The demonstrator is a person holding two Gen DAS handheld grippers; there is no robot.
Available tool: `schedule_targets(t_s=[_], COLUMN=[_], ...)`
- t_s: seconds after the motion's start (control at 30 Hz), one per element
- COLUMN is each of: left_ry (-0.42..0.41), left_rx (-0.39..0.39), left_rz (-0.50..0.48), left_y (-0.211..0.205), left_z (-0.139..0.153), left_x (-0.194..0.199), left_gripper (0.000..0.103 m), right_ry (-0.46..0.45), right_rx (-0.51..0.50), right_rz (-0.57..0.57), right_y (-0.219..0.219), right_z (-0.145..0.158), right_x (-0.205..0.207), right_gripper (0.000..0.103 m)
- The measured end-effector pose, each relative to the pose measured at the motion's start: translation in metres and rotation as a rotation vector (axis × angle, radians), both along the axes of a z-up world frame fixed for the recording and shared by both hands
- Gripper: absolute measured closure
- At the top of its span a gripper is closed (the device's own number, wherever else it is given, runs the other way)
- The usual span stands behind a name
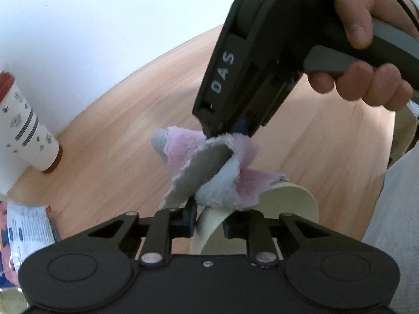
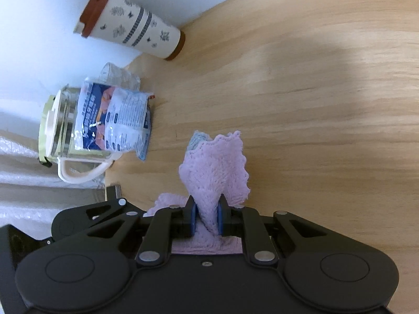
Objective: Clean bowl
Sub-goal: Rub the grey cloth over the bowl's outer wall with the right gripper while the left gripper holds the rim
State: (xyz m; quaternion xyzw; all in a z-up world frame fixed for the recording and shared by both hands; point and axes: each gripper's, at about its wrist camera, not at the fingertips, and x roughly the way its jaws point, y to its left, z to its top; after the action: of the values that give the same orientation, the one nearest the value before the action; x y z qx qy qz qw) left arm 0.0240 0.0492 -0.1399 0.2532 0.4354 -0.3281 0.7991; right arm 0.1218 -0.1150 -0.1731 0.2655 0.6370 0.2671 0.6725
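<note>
Cream bowl (image 1: 288, 204) sat tilted, rim pinched in left gripper (image 1: 209, 225), seen only in left view; pink-grey cloth (image 1: 209, 172) pressed on it, clamped by right gripper (image 2: 207, 219); right view alone showed glass jug (image 2: 65, 136), packet (image 2: 117, 115); cup (image 2: 136, 26) by wall on table (image 2: 314, 104).

There are two grippers: the left gripper (image 1: 208, 221) and the right gripper (image 2: 205, 218). There is one bowl (image 1: 293, 204). There is one fluffy pink cloth (image 2: 217, 167). One tall cup (image 2: 131, 23) with a brown lid stands on the one wooden desk (image 2: 314, 104). There is one glass jug (image 2: 65, 130) and one shiny packet (image 2: 117, 112).
</note>
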Motion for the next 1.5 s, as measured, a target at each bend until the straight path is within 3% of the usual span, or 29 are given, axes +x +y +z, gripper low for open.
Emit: schedule_targets(t_s=[0.13, 0.4, 0.83, 1.03, 1.2, 1.27, 1.33, 1.5], left_ry=[0.025, 0.1, 0.102, 0.107, 0.139, 0.143, 0.128, 0.088], left_rx=[-0.016, -0.118, -0.171, -0.18, -0.155, -0.133, -0.123, -0.068], left_rz=[0.071, 0.344, 0.473, 0.493, 0.499, 0.495, 0.485, 0.343], left_y=[0.012, 0.048, 0.062, 0.062, 0.06, 0.058, 0.055, 0.039], left_z=[-0.003, -0.013, -0.019, -0.018, -0.017, -0.015, -0.01, -0.002], left_x=[0.006, 0.005, -0.006, -0.015, -0.015, -0.016, -0.019, -0.016], left_gripper=[0.094, 0.095, 0.093, 0.092, 0.089, 0.075, 0.071, 0.073], right_ry=[0.0, 0.062, 0.167, 0.127, 0.041, 0.026, 0.031, 0.032], right_rx=[0.021, 0.036, -0.048, 0.046, 0.019, 0.005, -0.004, -0.015], right_rz=[-0.066, -0.141, -0.078, -0.019, 0.105, 0.15, 0.177, 0.184], right_y=[-0.02, -0.035, -0.011, 0.015, 0.055, 0.067, 0.074, 0.076], right_z=[0.003, -0.011, -0.039, -0.019, 0.003, 0.006, 0.004, 0.001], right_x=[0.0, -0.004, -0.003, 0.011, 0.01, 0.007, 0.004, -0.001], right_gripper=[0.086, 0.086, 0.086, 0.086, 0.086, 0.086, 0.086, 0.086])
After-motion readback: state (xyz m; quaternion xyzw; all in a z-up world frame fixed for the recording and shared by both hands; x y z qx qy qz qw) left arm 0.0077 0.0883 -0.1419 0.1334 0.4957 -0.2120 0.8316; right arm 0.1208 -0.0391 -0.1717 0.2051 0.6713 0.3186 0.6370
